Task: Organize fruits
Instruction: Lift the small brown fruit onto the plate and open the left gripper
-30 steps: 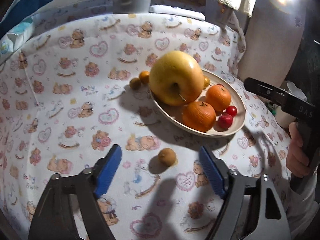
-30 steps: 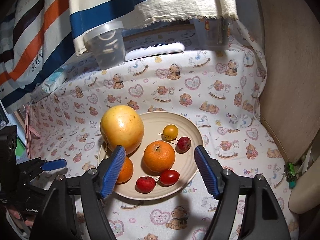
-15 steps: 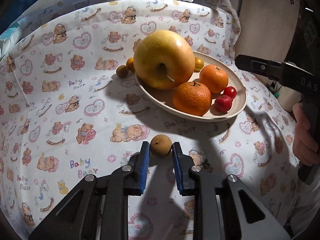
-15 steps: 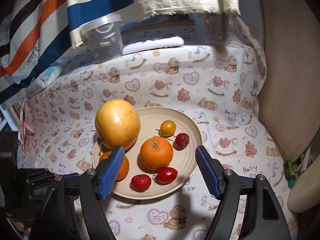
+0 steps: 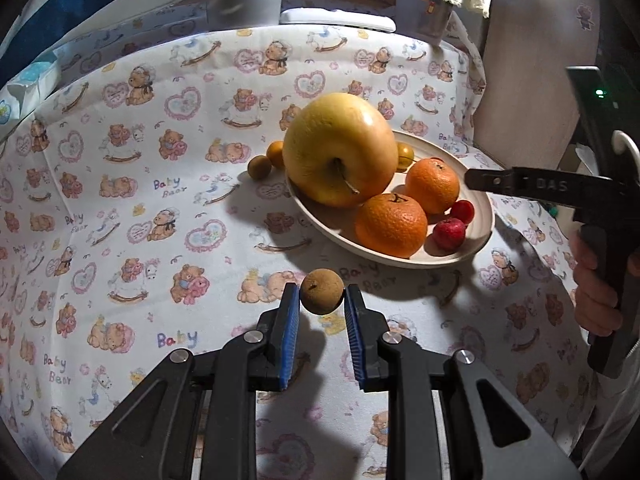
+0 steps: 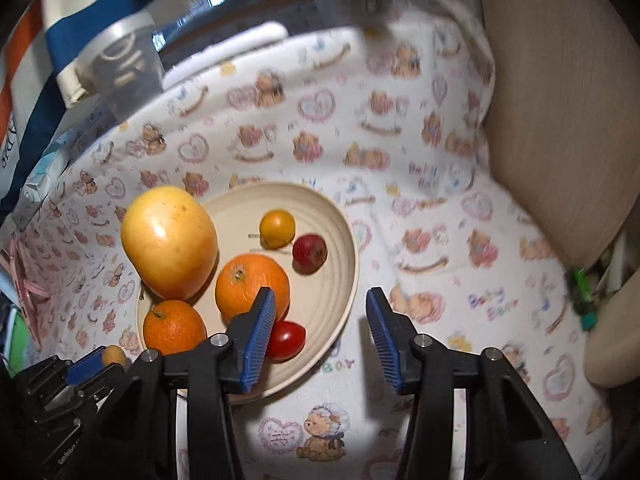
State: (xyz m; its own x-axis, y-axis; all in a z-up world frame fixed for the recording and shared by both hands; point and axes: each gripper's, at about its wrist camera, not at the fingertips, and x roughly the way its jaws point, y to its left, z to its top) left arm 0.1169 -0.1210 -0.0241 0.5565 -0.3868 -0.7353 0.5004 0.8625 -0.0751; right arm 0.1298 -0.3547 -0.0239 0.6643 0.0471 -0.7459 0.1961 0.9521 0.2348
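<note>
My left gripper (image 5: 322, 298) is shut on a small brown round fruit (image 5: 322, 291) and holds it above the cloth, in front of the beige plate (image 5: 478, 236). The plate holds a big yellow fruit (image 5: 340, 150), two oranges (image 5: 391, 224), two small red fruits (image 5: 449, 233) and a small yellow one (image 5: 405, 152). Two small orange-brown fruits (image 5: 260, 167) lie on the cloth left of the plate. My right gripper (image 6: 322, 316) is open and empty over the plate's near right rim (image 6: 352, 280). It also shows in the left wrist view (image 5: 540, 186) at the right.
The table is covered with a bear-print cloth (image 5: 120, 200). A clear plastic container (image 6: 120, 68) and a white flat object (image 5: 340, 22) stand at the back. A striped towel hangs above. A beige chair back (image 6: 560, 120) rises at the right.
My left gripper has lifted the small brown fruit off the cloth. My right gripper has moved closer and lower over the plate; its view is blurred by motion.
</note>
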